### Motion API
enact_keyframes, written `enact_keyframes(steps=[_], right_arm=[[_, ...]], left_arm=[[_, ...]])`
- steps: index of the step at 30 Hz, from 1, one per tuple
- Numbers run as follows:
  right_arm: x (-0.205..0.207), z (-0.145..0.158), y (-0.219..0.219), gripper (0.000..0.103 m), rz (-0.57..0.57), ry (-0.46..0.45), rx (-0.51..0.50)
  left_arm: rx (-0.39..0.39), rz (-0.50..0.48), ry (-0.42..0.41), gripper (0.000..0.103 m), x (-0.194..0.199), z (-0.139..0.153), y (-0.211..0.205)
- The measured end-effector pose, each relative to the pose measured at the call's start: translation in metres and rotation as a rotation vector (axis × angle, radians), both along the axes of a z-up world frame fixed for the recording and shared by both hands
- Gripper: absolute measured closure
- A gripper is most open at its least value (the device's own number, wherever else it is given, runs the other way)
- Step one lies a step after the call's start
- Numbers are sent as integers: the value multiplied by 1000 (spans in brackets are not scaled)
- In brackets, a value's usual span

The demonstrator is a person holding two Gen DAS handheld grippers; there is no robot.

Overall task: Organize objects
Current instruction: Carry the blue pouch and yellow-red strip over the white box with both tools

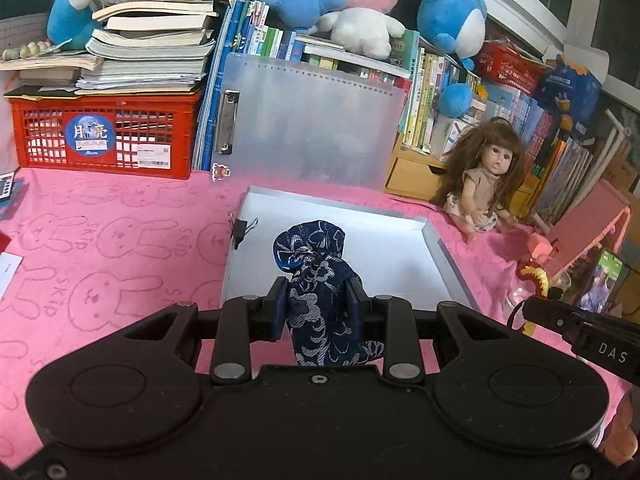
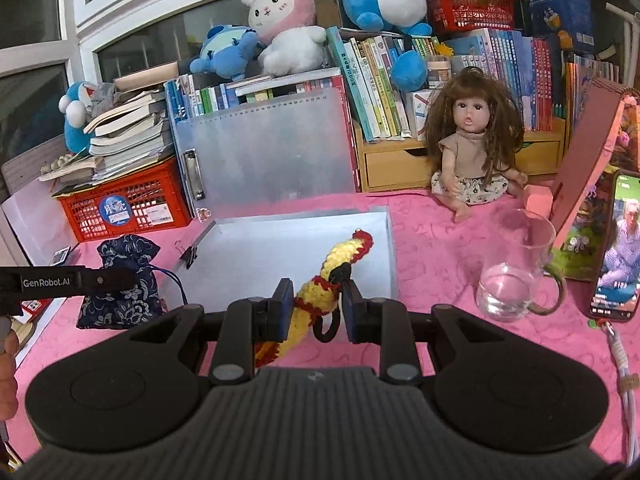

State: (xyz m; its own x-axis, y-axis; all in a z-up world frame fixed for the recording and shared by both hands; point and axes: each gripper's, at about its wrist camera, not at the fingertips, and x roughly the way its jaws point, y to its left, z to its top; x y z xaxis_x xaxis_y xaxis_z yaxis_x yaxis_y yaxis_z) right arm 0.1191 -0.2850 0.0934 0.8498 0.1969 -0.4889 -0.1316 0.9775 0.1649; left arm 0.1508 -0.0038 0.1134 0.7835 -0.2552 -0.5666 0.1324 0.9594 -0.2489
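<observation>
- Pouch (image 1: 320, 292), blue brocade, is clenched upright in the left tongs (image 1: 318, 304), at the near edge of the tray (image 1: 448, 254).
- Crochet toy (image 2: 332, 280) is gripped in the right tongs (image 2: 316, 308), its long axis pointing into the tray.
- Tray lies straight ahead of both tongs; neither seems clearly nearer.

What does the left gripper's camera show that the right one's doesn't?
Only the left wrist view shows the left gripper from behind, jaws shut on the blue floral pouch.

Only the right wrist view shows the glass mug, the phone, and the right gripper shut on the crocheted yellow-and-red toy.

Both show the white tray, doll and red crate.
</observation>
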Motion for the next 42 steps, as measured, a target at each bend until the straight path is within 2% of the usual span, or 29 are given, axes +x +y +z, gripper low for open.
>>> enact_keyframes(steps=[9, 21, 24, 31, 37, 42], right_arm=[[44, 11, -11, 73, -21, 25, 87], [105, 2, -7, 73, -26, 41, 18], [120, -2, -8, 73, -22, 55, 26], [151, -26, 0, 73, 12, 128, 18], [161, -54, 9, 73, 35, 199, 13], [163, -66, 12, 72, 42, 238, 18]], left_arm=[[-30, -6, -7, 75, 40, 2, 2], [-31, -9, 13, 75, 97, -17, 3], [-14, -18, 16, 75, 111, -21, 2], [2, -41, 70, 74, 131, -50, -6], [12, -55, 115, 75, 136, -71, -10], [18, -61, 143, 74, 136, -82, -11]])
